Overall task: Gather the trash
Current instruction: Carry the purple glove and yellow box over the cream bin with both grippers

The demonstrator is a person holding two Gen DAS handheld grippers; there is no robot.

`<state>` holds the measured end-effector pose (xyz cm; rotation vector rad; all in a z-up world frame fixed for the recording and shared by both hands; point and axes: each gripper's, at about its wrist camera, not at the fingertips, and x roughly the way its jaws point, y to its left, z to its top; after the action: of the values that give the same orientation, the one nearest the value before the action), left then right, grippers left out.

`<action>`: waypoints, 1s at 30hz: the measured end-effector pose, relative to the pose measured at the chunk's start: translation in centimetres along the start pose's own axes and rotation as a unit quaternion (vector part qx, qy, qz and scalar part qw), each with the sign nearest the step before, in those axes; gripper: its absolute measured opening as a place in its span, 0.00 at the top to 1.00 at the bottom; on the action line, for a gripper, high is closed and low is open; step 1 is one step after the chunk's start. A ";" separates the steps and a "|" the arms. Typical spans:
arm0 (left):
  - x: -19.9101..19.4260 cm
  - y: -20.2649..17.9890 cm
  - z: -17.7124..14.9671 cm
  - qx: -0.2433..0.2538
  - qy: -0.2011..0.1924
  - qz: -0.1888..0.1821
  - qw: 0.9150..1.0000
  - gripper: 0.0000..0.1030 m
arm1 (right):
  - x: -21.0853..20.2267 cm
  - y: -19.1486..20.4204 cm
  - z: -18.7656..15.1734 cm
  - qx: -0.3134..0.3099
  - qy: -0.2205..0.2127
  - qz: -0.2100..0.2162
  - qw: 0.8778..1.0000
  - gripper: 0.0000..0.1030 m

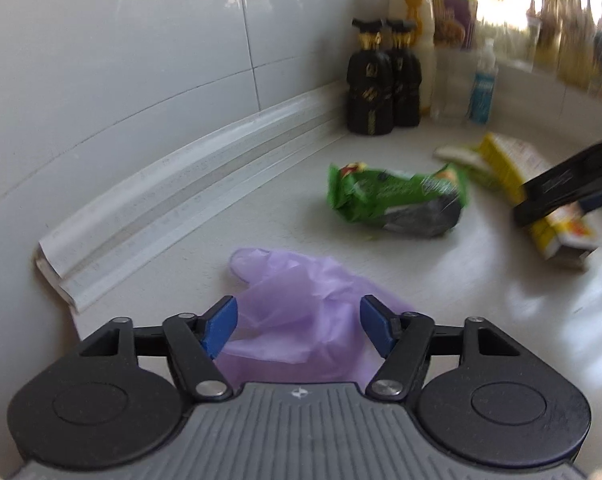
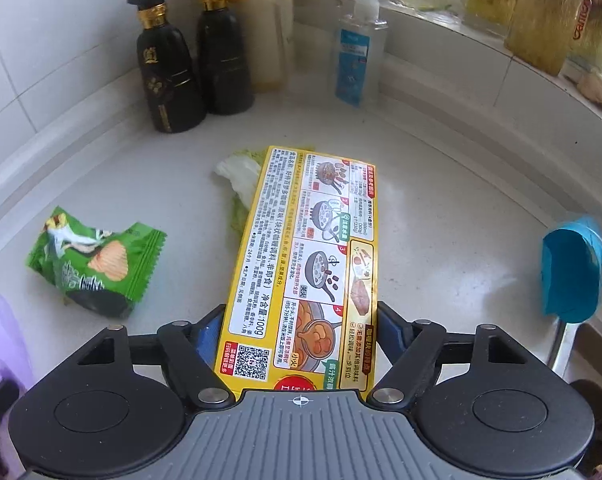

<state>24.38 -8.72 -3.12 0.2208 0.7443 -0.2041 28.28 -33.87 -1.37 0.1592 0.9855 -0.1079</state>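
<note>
- The left gripper [image 1: 299,326] points down at the pale counter [image 1: 441,320], its jaws partly spread with a crumpled purple plastic bag [image 1: 301,304] lying between them; the blue pads do not press on it.
- Ahead and to its right lies a green snack wrapper [image 1: 397,200], apart from the bag.
- The right gripper [image 2: 297,332] straddles a yellow box [image 2: 301,256], jaws wide, pads at the box's edges; whether they press I cannot tell.
- A cabbage leaf [image 2: 237,176] peeks from beneath the box's far end.
- Two black bottles [image 2: 193,60] stand beyond, by the wall.
</note>
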 end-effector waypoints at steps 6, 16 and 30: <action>0.0 -0.1 -0.7 0.001 0.004 0.004 1.000 0.76 | -1.4 -1.5 -0.4 0.012 0.001 0.036 0.999 0.26; -2.6 0.8 -2.2 -0.037 -0.031 -0.017 0.999 0.97 | -3.6 -2.3 -2.3 0.009 -0.005 0.077 0.997 0.26; -8.5 5.6 -6.5 -0.114 -0.069 -0.049 0.990 0.97 | -5.2 -0.3 -3.8 -0.061 -0.022 0.132 0.989 0.26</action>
<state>15.52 -0.74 -1.17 -0.0473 0.6357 -0.2231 22.26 -33.36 0.92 0.1722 0.9151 0.1911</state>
